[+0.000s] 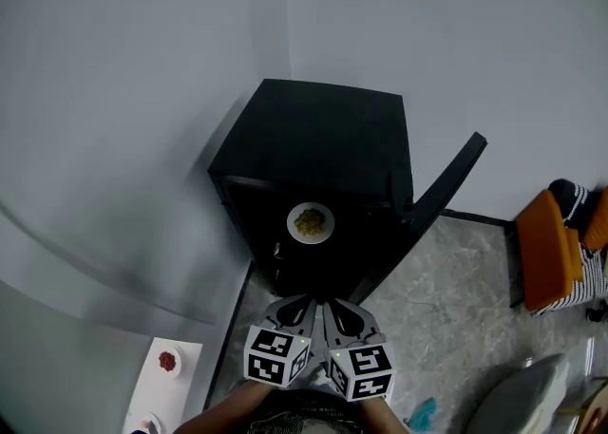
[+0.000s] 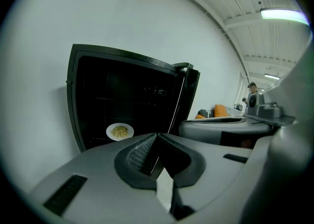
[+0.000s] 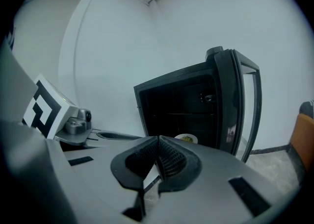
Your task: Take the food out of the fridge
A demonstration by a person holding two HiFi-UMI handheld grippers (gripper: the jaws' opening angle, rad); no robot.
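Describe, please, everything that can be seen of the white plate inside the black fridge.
The plate is small, round and white, and it looks smooth like ceramic or plastic. A low heap of yellowish food lies at its middle, so the rim stays bare. The plate rests flat in the lower part of the open black fridge, close to the front. Nothing else is seen touching it.

The fridge point(image 1: 323, 128) looks matt black, the floor point(image 1: 456, 290) on its right polished grey stone, the wall point(image 1: 142, 62) smooth matt paint, and the left gripper point(image 1: 302, 303) smooth grey plastic with ribbed dark pads point(image 2: 140, 154).
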